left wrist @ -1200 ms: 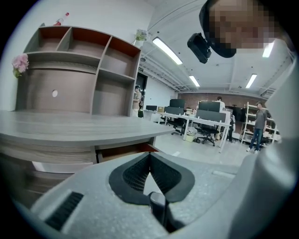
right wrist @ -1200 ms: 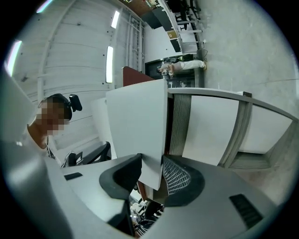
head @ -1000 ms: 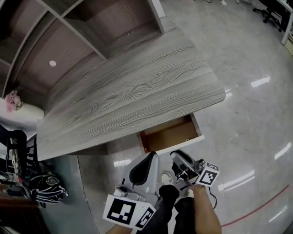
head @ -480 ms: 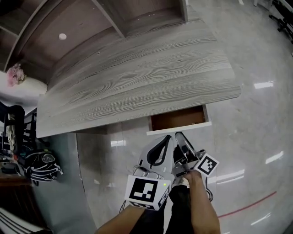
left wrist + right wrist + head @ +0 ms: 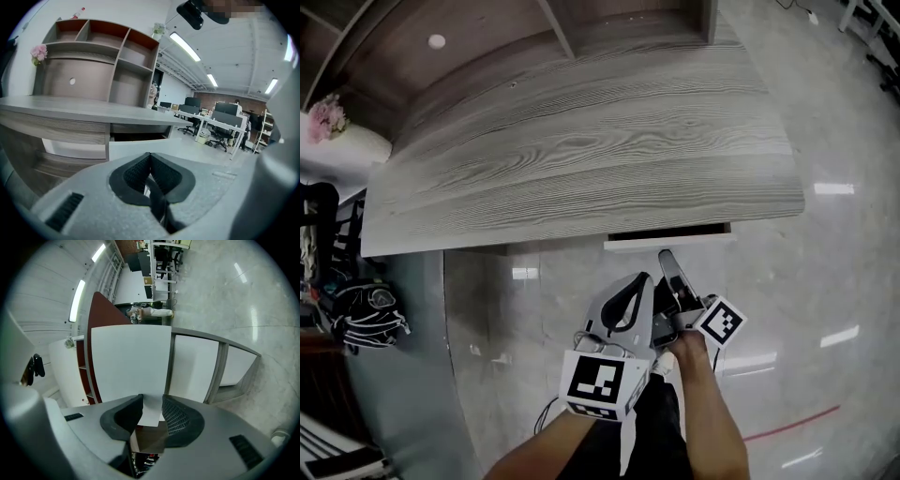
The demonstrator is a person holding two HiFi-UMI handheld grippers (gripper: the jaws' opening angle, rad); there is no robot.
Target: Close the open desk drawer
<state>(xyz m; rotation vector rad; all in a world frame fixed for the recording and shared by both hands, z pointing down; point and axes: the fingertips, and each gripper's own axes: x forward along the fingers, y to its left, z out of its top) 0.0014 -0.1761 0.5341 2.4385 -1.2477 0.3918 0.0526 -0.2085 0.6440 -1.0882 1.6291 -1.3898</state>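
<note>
A: Drawer [image 5: 669, 242] status?
B: Nearly in. Only its white front shows under the front edge of the table [image 5: 581, 141], just right of centre in the head view.
A: And my fingers?
B: Your right gripper [image 5: 666, 258] has its fingers spread, tips right at that white front. Your left gripper [image 5: 643, 279], just below it, has its fingers pressed together on nothing.

desk [image 5: 581, 159]: matt grey woodgrain | floor [image 5: 834, 281]: glossy, polished | drawer [image 5: 670, 242]: smooth white front
</note>
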